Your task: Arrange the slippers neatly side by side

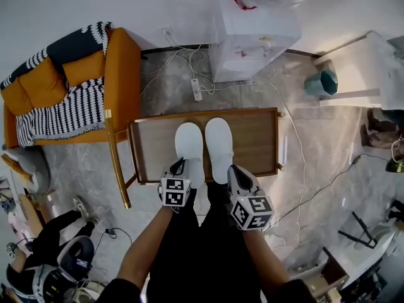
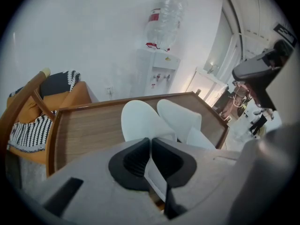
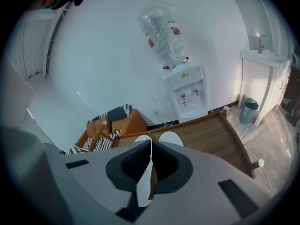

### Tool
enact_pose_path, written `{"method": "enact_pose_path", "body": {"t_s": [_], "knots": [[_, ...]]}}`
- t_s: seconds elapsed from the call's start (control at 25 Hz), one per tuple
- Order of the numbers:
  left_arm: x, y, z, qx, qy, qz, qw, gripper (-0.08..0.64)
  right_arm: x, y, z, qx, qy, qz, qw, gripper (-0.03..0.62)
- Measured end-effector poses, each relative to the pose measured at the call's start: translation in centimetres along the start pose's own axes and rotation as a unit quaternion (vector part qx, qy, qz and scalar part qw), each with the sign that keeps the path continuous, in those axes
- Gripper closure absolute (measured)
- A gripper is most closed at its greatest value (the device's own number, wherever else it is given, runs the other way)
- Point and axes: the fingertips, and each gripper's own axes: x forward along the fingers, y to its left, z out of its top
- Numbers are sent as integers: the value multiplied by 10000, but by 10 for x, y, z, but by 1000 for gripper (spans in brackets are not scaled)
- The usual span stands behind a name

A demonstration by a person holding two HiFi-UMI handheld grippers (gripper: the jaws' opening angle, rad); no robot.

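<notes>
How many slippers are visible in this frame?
2. Both lie side by side on the wooden table: the left slipper, heel edge pinched by the left gripper, and the right slipper, pinched by the right gripper. No others seen.

Two white closed-toe fabric slippers (image 1: pixel 189 145) are lying on one rimmed brown wooden table (image 1: pixel 252 137). Behind that table one white water dispenser (image 1: pixel 252 43) is standing and one white power strip (image 1: pixel 196 89) is lying. One orange cushioned armchair (image 1: pixel 123 62) is sitting at its left.
</notes>
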Motion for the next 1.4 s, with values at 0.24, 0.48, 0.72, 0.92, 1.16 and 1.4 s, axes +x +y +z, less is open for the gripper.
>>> {"method": "enact_pose_path", "body": {"t_s": [0.24,0.48,0.72,0.92,1.16,1.4], "knots": [[9,-4,2,-138,43,-36,9999,531,-1,-8,3,52,-2,-41,10000,575],[15,-8,4,-233,80,-85,9997,531,0,-17,4,117,-1,-97,9999,575],[20,-10,-4,-214,207,-127,9995,531,4,-20,6,154,-7,-125,9998,575],[22,-9,-8,-214,275,-153,9993,531,4,-22,8,168,-8,-125,9998,575],[26,-12,-16,-175,446,-375,9981,417,6,-19,6,173,10,-121,9998,575],[18,-11,-18,-185,490,-367,9979,396,6,-15,5,121,11,-99,9999,575]]}}
